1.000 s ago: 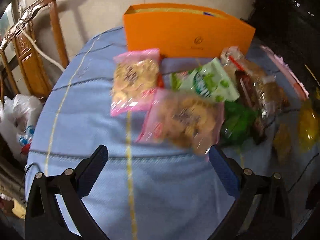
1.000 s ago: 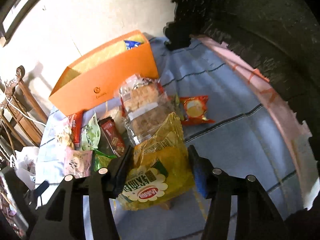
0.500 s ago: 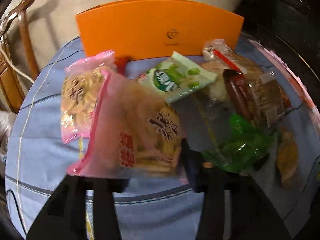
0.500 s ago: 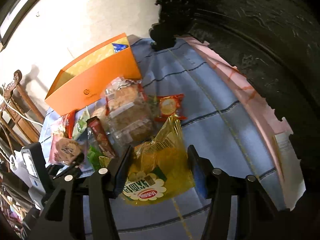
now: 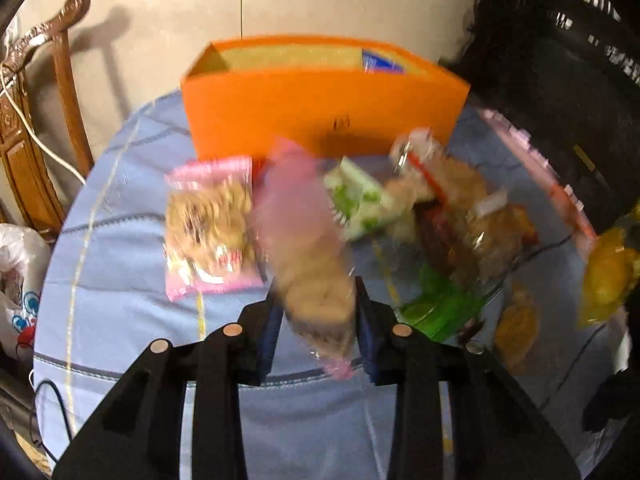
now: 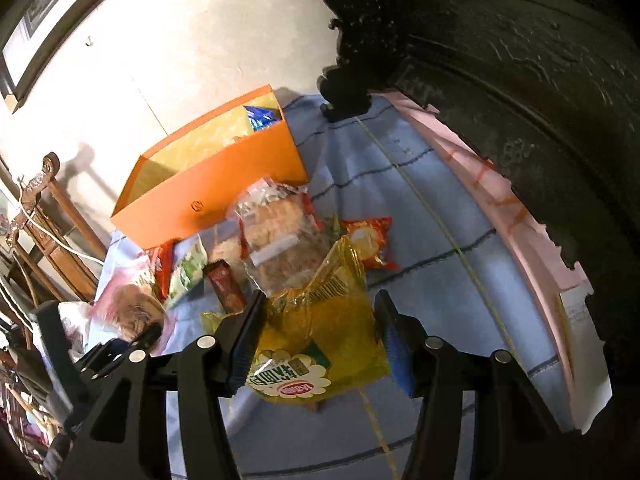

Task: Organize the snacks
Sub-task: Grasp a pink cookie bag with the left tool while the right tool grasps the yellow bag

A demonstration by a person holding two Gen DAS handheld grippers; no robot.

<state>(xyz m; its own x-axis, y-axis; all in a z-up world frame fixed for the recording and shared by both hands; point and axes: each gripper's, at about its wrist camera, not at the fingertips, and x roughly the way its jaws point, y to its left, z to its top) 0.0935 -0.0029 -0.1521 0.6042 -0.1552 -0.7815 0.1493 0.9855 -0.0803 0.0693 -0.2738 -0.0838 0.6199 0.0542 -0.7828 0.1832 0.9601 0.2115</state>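
Note:
My left gripper (image 5: 318, 312) is shut on a pink cracker bag (image 5: 308, 240), held above the blue tablecloth (image 5: 120, 280); the bag is blurred. A second pink cracker bag (image 5: 208, 228) lies on the cloth to its left. An open orange box (image 5: 320, 116) stands at the back, also in the right wrist view (image 6: 208, 184). My right gripper (image 6: 320, 320) is shut on a yellow snack bag (image 6: 320, 336). A pile of snacks lies before the box: a clear bag of cakes (image 6: 280, 240), a green-white packet (image 5: 360, 200) and an orange-red packet (image 6: 368, 240).
A carved wooden chair (image 5: 44, 120) with a white cable stands left of the table. A white plastic bag (image 5: 16, 264) sits below it. Dark carved furniture (image 6: 500, 80) borders the table's right side, with a pink paper strip (image 6: 500, 208) along the edge.
My left gripper closed on the pink cracker bag and lifted it off the cloth, pulling back so the box opening shows. My right gripper kept holding the yellow bag and rose slightly.

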